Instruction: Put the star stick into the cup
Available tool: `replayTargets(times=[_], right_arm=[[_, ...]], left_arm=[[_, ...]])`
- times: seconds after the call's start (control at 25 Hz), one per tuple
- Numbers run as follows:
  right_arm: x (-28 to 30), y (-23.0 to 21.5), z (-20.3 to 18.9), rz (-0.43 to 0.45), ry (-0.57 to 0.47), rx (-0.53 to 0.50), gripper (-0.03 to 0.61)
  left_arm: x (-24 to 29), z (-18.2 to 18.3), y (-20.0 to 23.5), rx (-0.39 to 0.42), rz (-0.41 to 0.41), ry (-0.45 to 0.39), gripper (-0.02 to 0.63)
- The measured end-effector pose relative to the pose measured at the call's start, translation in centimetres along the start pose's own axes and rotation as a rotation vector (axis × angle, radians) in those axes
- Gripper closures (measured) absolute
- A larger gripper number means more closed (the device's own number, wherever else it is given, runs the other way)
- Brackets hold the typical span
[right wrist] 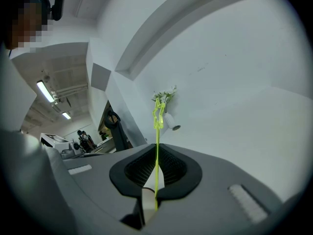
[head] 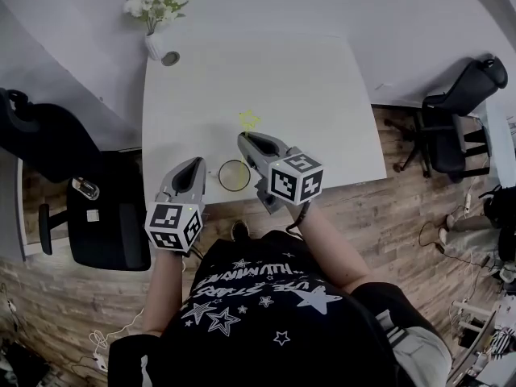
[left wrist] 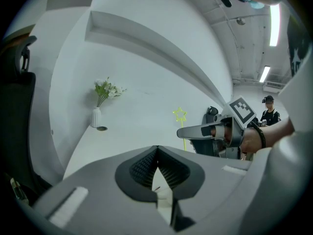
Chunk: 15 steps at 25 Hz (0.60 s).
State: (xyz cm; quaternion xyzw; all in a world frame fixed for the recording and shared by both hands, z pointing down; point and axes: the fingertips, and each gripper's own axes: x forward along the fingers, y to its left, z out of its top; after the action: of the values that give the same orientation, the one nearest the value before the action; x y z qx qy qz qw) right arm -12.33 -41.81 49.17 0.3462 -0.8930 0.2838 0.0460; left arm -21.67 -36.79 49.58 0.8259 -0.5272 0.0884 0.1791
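left gripper [left wrist: 157, 150] jaws closed tip to tip, nothing between; white table [left wrist: 132, 131] beyond; flower vase [left wrist: 96, 116] at its far left; right gripper [left wrist: 182, 132] at right, pinching star stick [left wrist: 180, 114] upright, star on top

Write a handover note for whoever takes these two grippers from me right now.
Right gripper: shut on the star stick, held upright, star on top.
Left gripper: shut, empty, beside the cup.
Cup: upright near the table's front edge, between the two grippers in the head view.
Done: stick picked up.
Left: bring its lower end over the cup and drop it in.
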Motion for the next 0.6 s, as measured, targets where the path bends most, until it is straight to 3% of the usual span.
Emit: replayTargets(times=[0.32,0.4,0.6], right_arm=[[0.0,0.1,-0.8,0.0,0.025,-0.006,0.536],[-0.1,0.1,-1.0,0.002,0.032,-0.009,0.488],[-0.4,-0.4,-1.6,-0.016,0.051,-0.01,0.447]], left_arm=[[-0.3,0.0,-0.1,0.001,0.007,-0.004,0.611],[-0.5,-0.1,-0.2,0.002,0.009,-0.006,0.611],[-0.7,0.1,-0.3,0.006,0.021,-0.014,0.611]])
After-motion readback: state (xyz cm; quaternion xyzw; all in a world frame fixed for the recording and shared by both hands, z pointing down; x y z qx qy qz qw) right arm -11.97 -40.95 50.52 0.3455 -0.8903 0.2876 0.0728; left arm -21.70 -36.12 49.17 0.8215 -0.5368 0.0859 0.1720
